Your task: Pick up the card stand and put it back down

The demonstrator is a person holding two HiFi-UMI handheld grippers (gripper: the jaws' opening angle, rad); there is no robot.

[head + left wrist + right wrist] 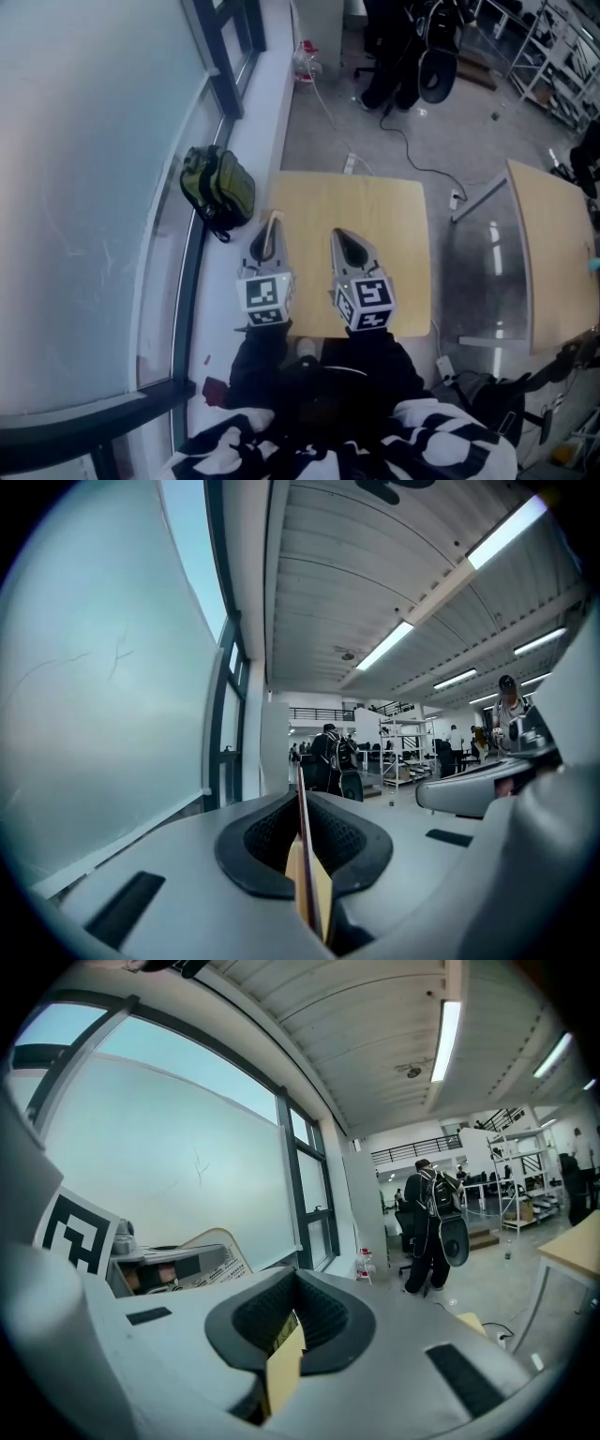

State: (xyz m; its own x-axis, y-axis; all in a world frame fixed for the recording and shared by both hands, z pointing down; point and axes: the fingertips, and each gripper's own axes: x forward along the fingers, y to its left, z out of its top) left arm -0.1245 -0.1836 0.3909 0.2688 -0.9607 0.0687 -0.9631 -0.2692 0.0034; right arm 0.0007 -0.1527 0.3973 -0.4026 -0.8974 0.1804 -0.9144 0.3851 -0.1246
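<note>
Left jaws: pressed together on the card stand point(217, 1249), whose thin edge stands upright in the left gripper point(300, 803) and sticks out past the tips.
Right jaws: the right gripper point(296, 1279) has its tips drawn together, with nothing I can make out pinched; a tan sliver shows low in the slit, and I cannot tell what it is.
Window: frosted pane point(84, 187) along the left, in a dark frame.
Ground: grey floor point(375, 141) with a black cable point(412, 155) trailing across it.
Tables: 2, both pale wood; the near table point(384, 206) lies under both grippers, and the second table point(553, 244) stands apart to the right.
Wearer: black-and-white patterned clothing point(431, 441) at the bottom of the head view.
Bystander: a person point(433, 1218) in dark clothes, well off down the room.
Bag: olive green backpack point(220, 187) on the white ledge point(272, 103) near the near table's left corner.
Card stand's place: in the left gripper, over the near table's left edge; pale, with a rounded top corner and unreadable print.
Marker cubes: 1 on each gripper, side by side.
</note>
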